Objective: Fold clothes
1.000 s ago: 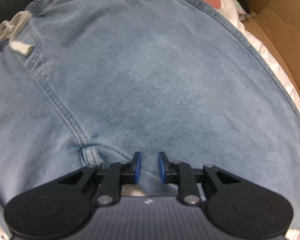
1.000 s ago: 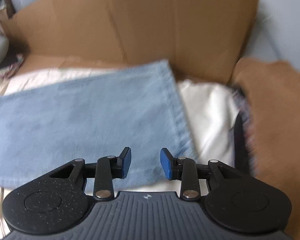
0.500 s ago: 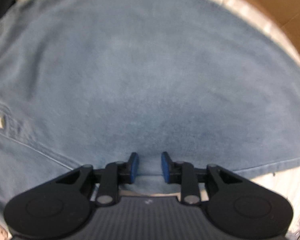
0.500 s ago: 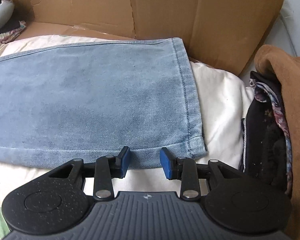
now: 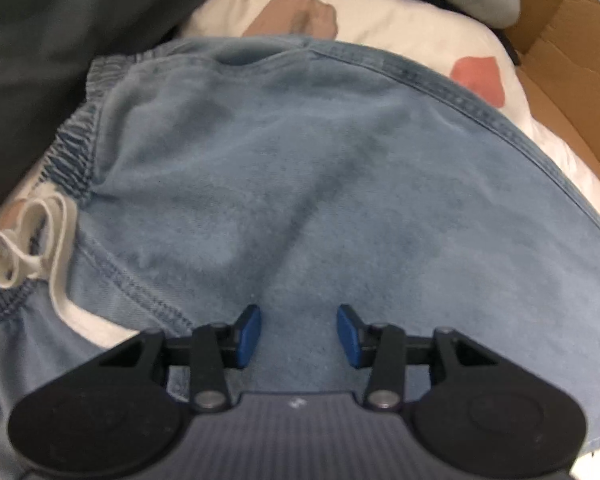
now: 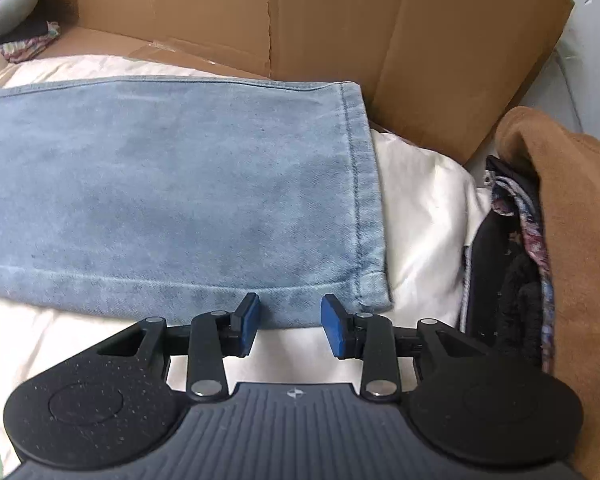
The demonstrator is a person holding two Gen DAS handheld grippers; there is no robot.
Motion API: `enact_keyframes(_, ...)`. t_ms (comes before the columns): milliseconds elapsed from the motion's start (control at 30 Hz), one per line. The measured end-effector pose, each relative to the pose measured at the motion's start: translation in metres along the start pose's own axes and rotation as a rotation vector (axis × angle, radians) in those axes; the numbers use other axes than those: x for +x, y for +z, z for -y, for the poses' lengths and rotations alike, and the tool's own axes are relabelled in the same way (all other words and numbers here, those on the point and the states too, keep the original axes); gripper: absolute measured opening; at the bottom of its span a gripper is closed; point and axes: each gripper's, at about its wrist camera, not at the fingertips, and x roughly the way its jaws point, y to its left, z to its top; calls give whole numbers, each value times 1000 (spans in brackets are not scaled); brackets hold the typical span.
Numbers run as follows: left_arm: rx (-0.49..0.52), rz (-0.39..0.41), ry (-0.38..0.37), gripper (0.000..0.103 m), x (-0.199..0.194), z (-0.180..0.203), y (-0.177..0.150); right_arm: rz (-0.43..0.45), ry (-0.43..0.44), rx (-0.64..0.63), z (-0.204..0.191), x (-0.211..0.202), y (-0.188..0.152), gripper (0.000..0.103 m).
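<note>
Leftmost, beyond the jeans [image 5: 340,184], a dark grey fabric [image 5: 52,40] fills the far-left corner of the left wrist view, touching the gathered elastic waistband [image 5: 76,148] of the jeans. Just below that waistband a cream drawstring [image 5: 28,240] lies looped on the white bedding [image 5: 380,12] under the jeans. The left tool [image 5: 299,336] hangs over the seat area of the jeans, pointing steeply down; its jaws have just been opening and now stand moderately apart, with denim under the gap but nothing pressed between the blue pads [image 5: 247,336]. To the right of the jeans there, a brown cardboard box [image 5: 560,72] edges the bedding. In the right wrist view the jeans [image 6: 172,184] lie flat as one folded leg, the hemmed cuff [image 6: 364,200] at their right end. The right tool [image 6: 290,326] sits at the near edge of the jeans close to the cuff, jaws partly open, gripping nothing. Behind the jeans stands the cardboard box [image 6: 340,32]. Right of the cuff comes bare white bedding [image 6: 420,208], then a stack of dark and patterned clothes [image 6: 512,264] topped by a tan garment [image 6: 572,216].
</note>
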Motion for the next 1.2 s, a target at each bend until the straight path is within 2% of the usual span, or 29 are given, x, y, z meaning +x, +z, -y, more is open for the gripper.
enact_keyframes(167,-33,6,-5,51,-19,-6,-6,36,26,14,10,-35,-1,40)
enact_keyframes(300,-153,19,-13,52,-76,-33,-7,44,56,41,22,-71,3,40)
enact_keyframes(367,-190,24,-45,56,-92,-25,13,47,75,63,31,-96,10,40)
enact_keyframes(500,-146,66,-10,60,-147,-18,35,100,97,44,50,-160,27,42)
enact_keyframes(633,-181,121,-28,61,-213,-26,41,152,107,48,77,-222,41,45)
enact_keyframes(833,-105,175,-16,65,-303,-26,45,256,101,76,118,-309,51,45)
enact_keyframes(1000,-54,201,-22,67,-355,-25,43,286,116,107,143,-366,36,48)
enact_keyframes(1067,-34,200,-38,69,-368,-23,36,296,124,122,146,-385,21,52)
enact_keyframes(1200,12,200,-74,75,-388,-15,15,291,143,164,148,-413,-18,53)
